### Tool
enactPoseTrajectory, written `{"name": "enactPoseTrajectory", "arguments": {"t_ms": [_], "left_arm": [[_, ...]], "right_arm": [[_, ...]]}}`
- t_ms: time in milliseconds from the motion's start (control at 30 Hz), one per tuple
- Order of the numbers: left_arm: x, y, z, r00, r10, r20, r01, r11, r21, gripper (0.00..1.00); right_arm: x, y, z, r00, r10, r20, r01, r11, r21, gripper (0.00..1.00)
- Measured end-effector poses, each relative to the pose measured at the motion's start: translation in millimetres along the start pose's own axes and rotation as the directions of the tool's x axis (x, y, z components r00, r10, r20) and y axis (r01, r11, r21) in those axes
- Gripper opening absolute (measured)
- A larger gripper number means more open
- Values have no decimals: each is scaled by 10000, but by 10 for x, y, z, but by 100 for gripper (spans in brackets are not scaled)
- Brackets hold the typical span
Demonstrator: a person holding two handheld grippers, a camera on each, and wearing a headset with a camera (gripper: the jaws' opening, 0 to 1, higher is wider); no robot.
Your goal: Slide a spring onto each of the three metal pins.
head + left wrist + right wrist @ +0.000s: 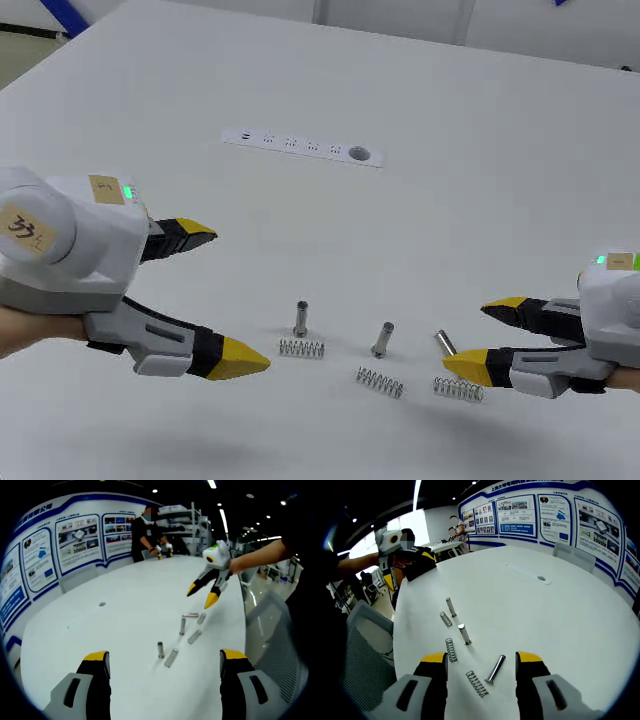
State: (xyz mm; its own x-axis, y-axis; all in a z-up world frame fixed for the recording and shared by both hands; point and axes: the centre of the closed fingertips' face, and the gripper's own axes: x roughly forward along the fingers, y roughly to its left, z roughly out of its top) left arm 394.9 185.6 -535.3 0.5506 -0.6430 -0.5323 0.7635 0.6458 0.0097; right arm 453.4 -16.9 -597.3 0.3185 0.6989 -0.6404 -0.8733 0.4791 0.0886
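**Since nothing's threaded yet, my right gripper (pixel 472 338) gets first go at the tipped-over pin (pixel 495 668)**

While both my grippers hang over the white table (pixel 420 230) with jaws spread wide and nothing in them, all three springs lie loose on the top, with none on a pin. So I'd call this the very start of the job.

Quick layout from the head view: the left pin (pixel 301 318) and the middle pin (pixel 383 339) stand on end. The left spring (pixel 301 348) and the middle spring (pixel 380 382) each lie flat just in front of their pin. The third pin is down on its side, and the right spring (pixel 458 389) is near it but not touching, as far as I can tell.

Here's the bit that matters. In the right gripper view that fallen pin lies straight ahead, low between my two jaws. Its long axis runs roughly away from me, leaning a little right. Its spring sits just to the left of it, angled across. The right gripper is clearly the nearer one. My left gripper (pixel 225 297) is well off at the other end of the row, closest to the left pin.

My guess is that closing would pinch across the shaft, which is handy. It's round though, so it could roll off if I nudge it.
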Motion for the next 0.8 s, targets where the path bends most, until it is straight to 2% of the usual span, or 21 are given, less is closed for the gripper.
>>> {"name": "enactPoseTrajectory", "arguments": {"t_ms": [200, 400, 600, 800], "left_arm": [[0, 7, -64, 9999, 31, -108, -33, 9998, -218, 93], [-6, 16, -106, 9999, 34, -145, -39, 9994, -336, 93], [-4, 29, -142, 9998, 58, -203, -65, 9992, -385, 93], [-7, 44, -173, 9995, 40, -298, -54, 9989, -458, 91]], "right_arm": [[86, -67, -113, 9983, -195, -542, 188, 9997, -133, 52], [156, -116, -179, 9964, -334, -778, 328, 9994, -91, 50], [231, -200, -205, 9938, -647, -903, 665, 9976, 174, 43], [294, -270, -283, 9859, -924, -1396, 968, 9950, 248, 38]]}}
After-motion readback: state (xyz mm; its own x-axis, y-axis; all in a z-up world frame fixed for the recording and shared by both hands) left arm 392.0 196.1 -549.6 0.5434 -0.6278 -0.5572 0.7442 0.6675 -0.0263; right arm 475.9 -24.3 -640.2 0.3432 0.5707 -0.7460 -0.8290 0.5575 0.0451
